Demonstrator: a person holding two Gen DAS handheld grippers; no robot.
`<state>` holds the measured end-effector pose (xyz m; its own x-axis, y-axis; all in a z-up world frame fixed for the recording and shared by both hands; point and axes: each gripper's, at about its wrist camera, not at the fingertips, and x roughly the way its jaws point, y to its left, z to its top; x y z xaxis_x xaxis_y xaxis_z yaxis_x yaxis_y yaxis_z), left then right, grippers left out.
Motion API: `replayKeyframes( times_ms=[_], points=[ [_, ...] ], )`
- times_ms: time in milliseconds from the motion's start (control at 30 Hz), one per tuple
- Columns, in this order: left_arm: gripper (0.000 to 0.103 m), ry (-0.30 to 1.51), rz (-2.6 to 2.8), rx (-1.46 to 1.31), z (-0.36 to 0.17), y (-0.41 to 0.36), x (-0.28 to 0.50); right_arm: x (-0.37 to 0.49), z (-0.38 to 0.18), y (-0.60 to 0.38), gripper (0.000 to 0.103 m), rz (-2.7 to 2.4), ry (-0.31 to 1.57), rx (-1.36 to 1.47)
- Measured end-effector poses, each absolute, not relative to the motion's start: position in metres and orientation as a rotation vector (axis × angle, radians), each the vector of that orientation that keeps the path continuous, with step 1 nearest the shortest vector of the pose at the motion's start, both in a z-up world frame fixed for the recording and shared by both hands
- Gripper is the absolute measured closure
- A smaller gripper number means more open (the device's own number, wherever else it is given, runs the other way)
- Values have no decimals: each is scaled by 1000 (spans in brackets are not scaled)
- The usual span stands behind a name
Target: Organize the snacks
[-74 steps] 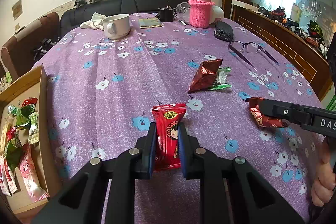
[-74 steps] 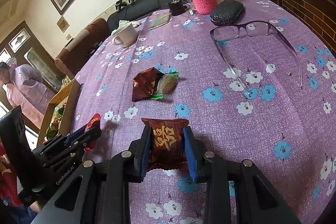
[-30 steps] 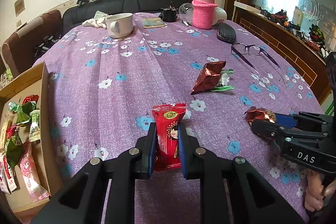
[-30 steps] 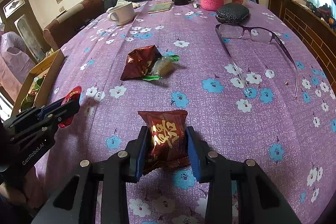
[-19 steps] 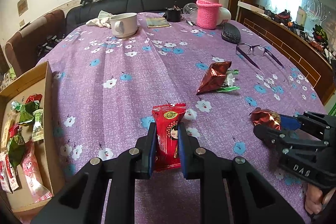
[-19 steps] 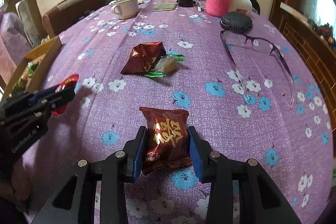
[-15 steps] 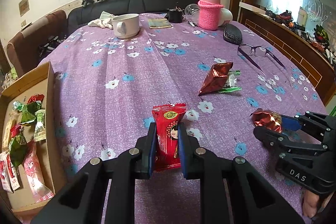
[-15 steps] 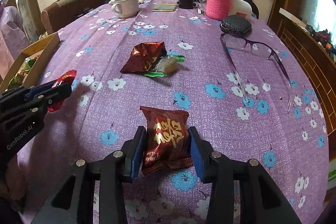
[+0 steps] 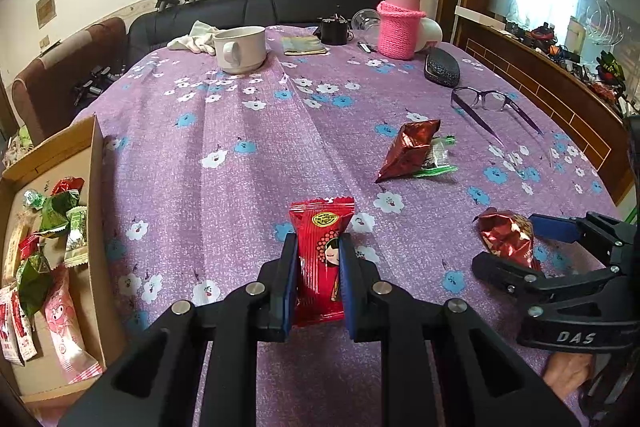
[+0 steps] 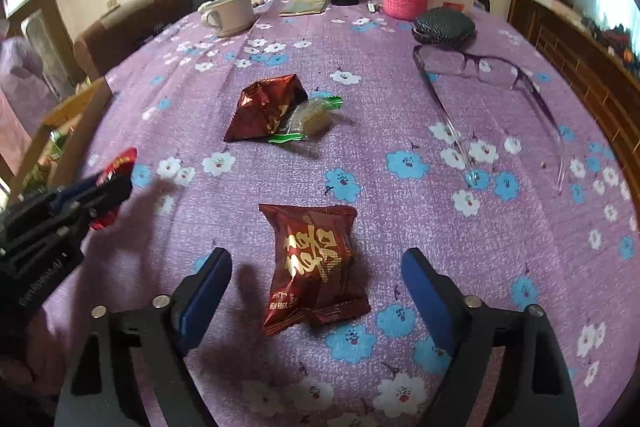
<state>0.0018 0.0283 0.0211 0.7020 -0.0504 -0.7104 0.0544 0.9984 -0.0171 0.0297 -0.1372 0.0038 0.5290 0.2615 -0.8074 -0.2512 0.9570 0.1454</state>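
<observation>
Clamping a red snack packet (image 9: 320,259) between closed jaws, the left gripper (image 9: 318,277) hangs over the purple flowered tablecloth (image 9: 240,163), with the cardboard box (image 9: 94,187) of sorted snacks beside it to the left, its near wall upright at the table edge. The right gripper (image 10: 316,291) stands with jaws spread wide, the dark red packet (image 10: 314,261) lying loose on the cloth between them, touching neither pad. Beyond both jaws lie a maroon packet (image 10: 266,111) and a green-wrapped sweet (image 10: 310,117) touching each other, with bare cloth all round.

Window glare, soft shadows, fisheye-warped edges
</observation>
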Motion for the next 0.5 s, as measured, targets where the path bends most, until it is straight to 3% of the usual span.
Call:
replayKeyframes(
  times_ms=[167, 367, 400, 500],
  points=[
    [85, 781, -51, 1, 23, 30, 0, 27, 4, -143, 11, 288, 948, 68],
    [85, 772, -45, 2, 24, 30, -1, 24, 5, -124, 19, 277, 941, -45],
    [85, 771, -45, 2, 24, 30, -2, 25, 4, -119, 26, 284, 943, -66],
    [85, 769, -45, 2, 24, 30, -2, 28, 3, -112, 32, 277, 946, -112]
  ],
)
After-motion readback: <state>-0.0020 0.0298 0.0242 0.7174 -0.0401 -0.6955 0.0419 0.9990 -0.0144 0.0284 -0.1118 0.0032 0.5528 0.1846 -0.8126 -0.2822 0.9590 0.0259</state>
